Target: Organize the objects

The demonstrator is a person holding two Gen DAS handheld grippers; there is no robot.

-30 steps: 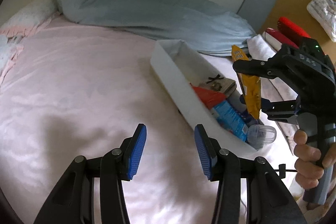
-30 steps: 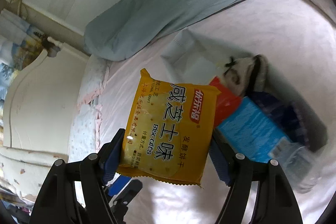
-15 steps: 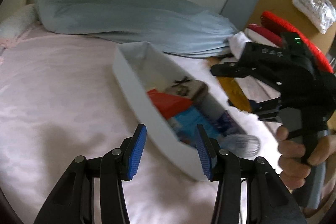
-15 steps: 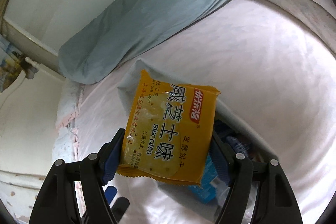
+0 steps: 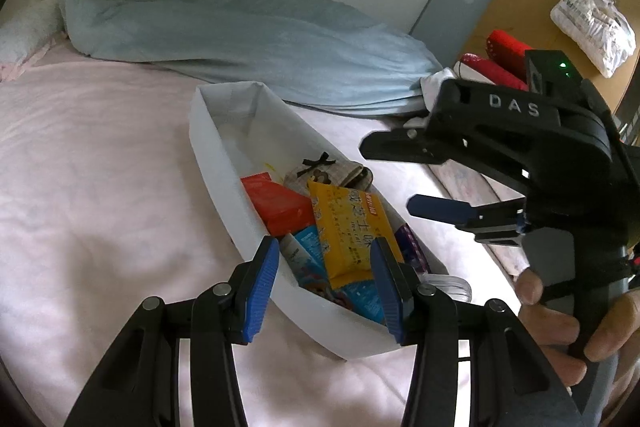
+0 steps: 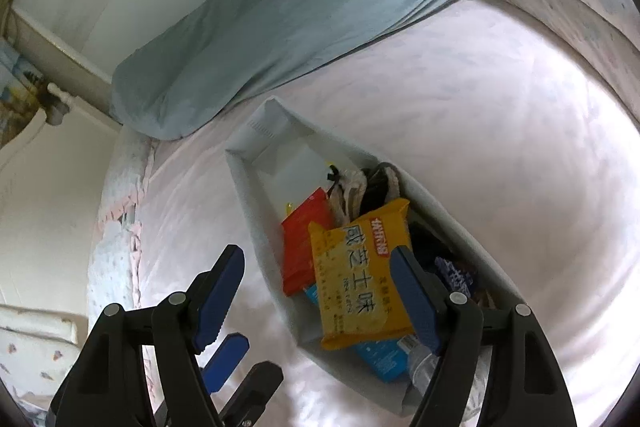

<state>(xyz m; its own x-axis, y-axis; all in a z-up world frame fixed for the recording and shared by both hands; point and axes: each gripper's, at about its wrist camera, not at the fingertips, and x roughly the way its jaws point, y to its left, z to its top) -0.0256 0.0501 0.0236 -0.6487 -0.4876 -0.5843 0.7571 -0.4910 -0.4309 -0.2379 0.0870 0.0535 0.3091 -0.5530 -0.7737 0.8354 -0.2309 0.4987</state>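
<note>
A long white fabric box (image 5: 216, 163) (image 6: 256, 227) lies on the pink bed sheet. A yellow biscuit pack (image 5: 348, 227) (image 6: 360, 279) rests inside it, on a red pack (image 5: 276, 203) and a blue pack (image 5: 360, 297). Farther back in the box are a beige pouch with a black bow (image 5: 328, 173) and a bare stretch of floor. My right gripper (image 5: 388, 177) (image 6: 316, 291) hovers open above the box with nothing between its pads. My left gripper (image 5: 325, 267) (image 6: 240, 367) stands open at the box's near end, holding nothing.
A rolled grey-blue blanket (image 5: 220, 27) lies along the wall behind the box. A clear bottle (image 5: 448, 285) sticks out at the box's near right corner. Red items (image 5: 504, 55) and a white plastic bag (image 5: 592, 23) sit beyond the bed's right edge. A hand (image 5: 560, 319) grips the right tool.
The yellow biscuit pack has left my right gripper and now lies in the box. My left gripper has swung toward the box's near end.
</note>
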